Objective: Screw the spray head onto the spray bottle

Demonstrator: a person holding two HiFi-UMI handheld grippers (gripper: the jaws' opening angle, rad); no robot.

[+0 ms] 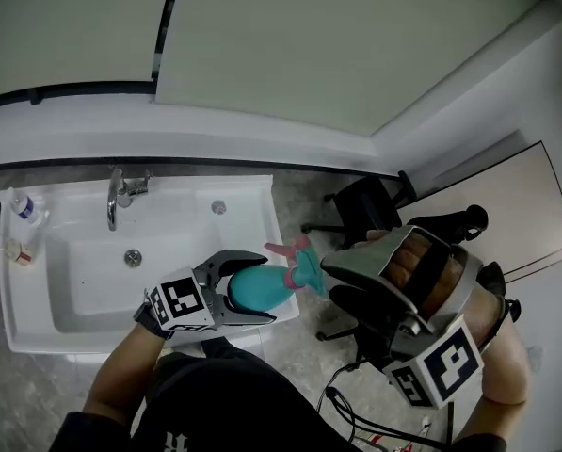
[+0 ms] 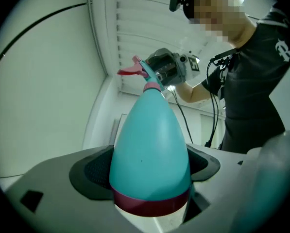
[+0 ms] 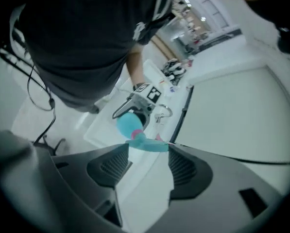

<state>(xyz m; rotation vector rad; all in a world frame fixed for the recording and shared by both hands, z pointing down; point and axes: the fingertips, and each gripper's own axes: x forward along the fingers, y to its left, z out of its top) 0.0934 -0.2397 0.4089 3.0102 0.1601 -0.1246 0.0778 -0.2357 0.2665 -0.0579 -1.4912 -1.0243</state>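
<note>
The spray bottle (image 2: 149, 144) is held lying on its side by the left gripper (image 1: 264, 288), above the edge of the sink (image 1: 172, 222). The fat blue body is squeezed tight between the two jaws.

The spray head (image 1: 299, 264), with its pink trigger, is already sat on the neck of the bottle. The right gripper (image 3: 147, 154) is placed around it, but its jaws are wide apart and do not seem to be pressing on it.

The twisting step looks to be under way. Next, the head should be pinched by the right gripper and turned, while the bottle is kept still.
</note>
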